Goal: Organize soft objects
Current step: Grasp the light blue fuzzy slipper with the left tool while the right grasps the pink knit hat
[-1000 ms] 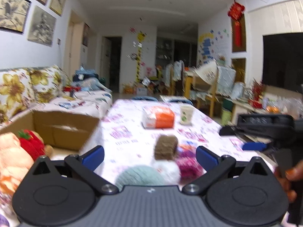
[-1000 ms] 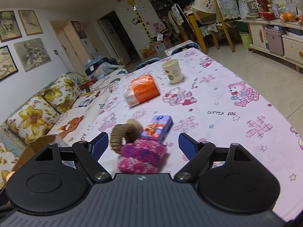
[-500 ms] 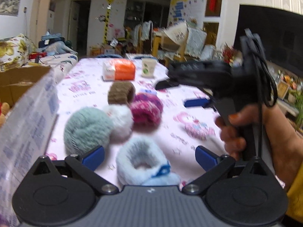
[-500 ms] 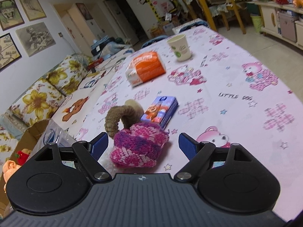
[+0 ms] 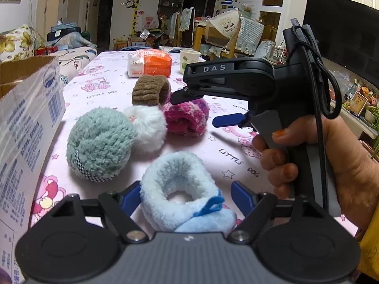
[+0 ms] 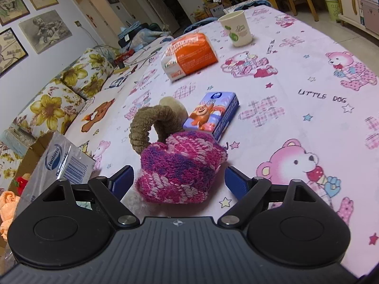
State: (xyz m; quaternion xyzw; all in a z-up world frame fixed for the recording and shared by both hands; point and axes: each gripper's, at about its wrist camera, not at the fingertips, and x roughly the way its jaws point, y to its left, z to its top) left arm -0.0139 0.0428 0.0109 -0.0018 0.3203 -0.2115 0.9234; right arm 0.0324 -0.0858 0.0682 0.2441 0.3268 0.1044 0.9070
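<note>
Left wrist: left gripper (image 5: 183, 195) closing around blue roll (image 5: 182, 194) on table (image 5: 236, 163), right pad not yet touching; roll's hole faced up. Right wrist: right gripper (image 6: 176, 181) spread, straddling pink roll (image 6: 181, 168), long axis across jaws.

cardboard box (image 5: 26, 99) cut off left, white sock (image 6: 136, 200) mostly hidden
</note>
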